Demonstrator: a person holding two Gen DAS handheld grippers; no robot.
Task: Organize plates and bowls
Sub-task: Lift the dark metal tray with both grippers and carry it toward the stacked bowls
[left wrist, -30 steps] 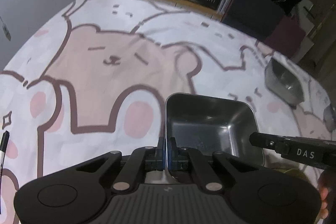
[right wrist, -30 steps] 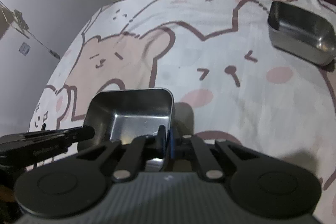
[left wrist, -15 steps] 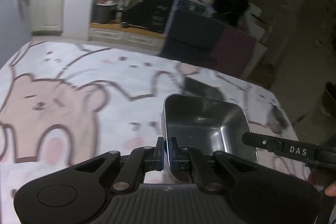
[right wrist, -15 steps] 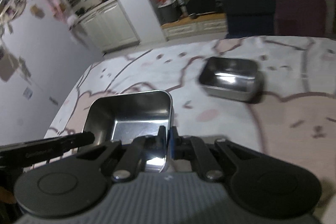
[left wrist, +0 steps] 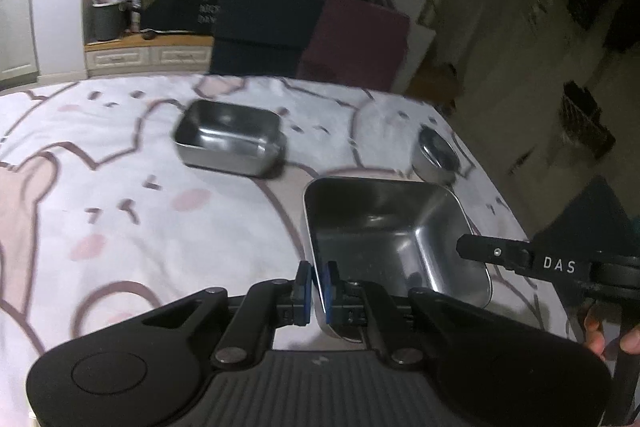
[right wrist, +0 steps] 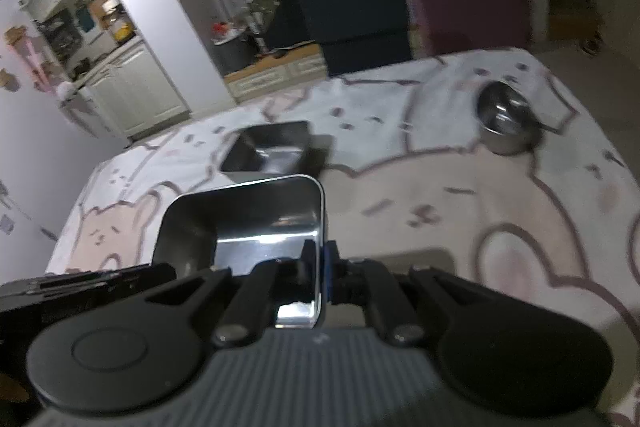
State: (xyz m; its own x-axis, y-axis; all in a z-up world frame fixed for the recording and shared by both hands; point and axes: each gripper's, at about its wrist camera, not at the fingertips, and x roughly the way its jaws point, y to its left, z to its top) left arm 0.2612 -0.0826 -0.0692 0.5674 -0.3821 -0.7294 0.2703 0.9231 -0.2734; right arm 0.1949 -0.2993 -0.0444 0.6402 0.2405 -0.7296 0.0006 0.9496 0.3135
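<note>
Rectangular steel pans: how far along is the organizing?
Nothing looks stacked yet. In hand: both hand-held grippers, left and right, pinch opposite walls of one rectangular pan. Left: the second rectangular pan and the round bowl sit apart on the tablecloth.

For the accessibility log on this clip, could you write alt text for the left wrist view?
The left claw is shut on the near rim of a rectangular steel tray held above a bear-print cloth, with the right claw's finger at the tray's right side. A second steel tray and a round steel bowl rest farther back.
</note>
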